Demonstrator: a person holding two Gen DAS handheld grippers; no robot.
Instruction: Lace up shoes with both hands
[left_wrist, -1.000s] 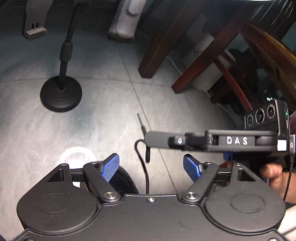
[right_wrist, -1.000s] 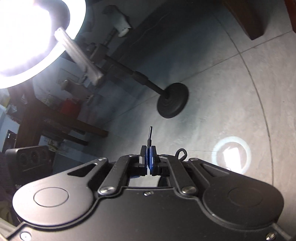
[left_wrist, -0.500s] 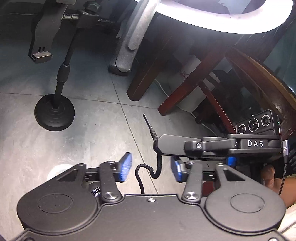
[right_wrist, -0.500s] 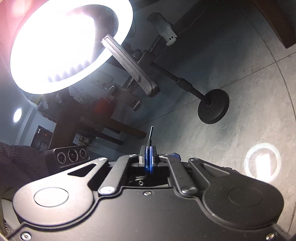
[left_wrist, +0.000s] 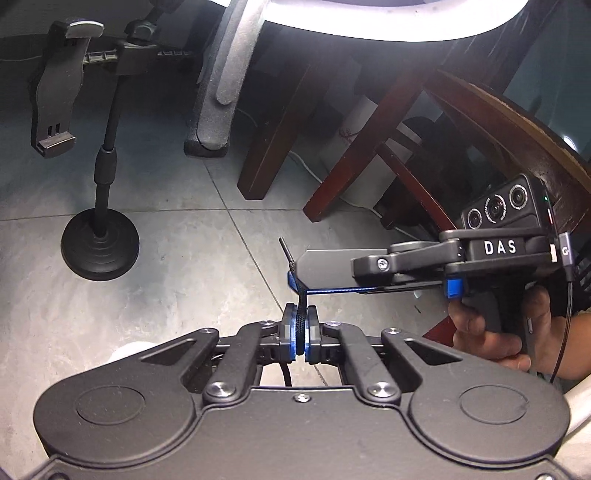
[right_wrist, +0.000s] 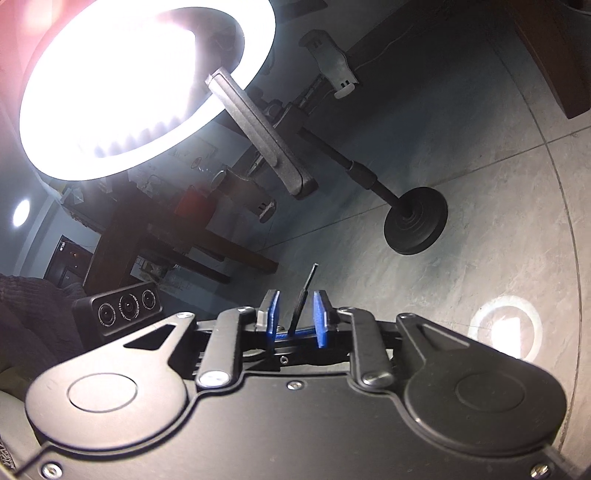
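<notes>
Shoelace (left_wrist: 301, 321) pinched in closed left tool (left_wrist: 301, 332); right tool (right_wrist: 298, 319) opening, pads clear of lace (tip between).

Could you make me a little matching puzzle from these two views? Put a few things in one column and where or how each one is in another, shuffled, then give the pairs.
Things:
1. left gripper
2. right gripper
3. round black stand base
4. ring light

States:
A. glowing bright overhead
B. resting on the grey tiled floor
C. jaws opening, black lace standing free between the blue pads
D. pads pinched shut on the black lace

Pairs: 1-D, 2-C, 3-B, 4-A
</notes>
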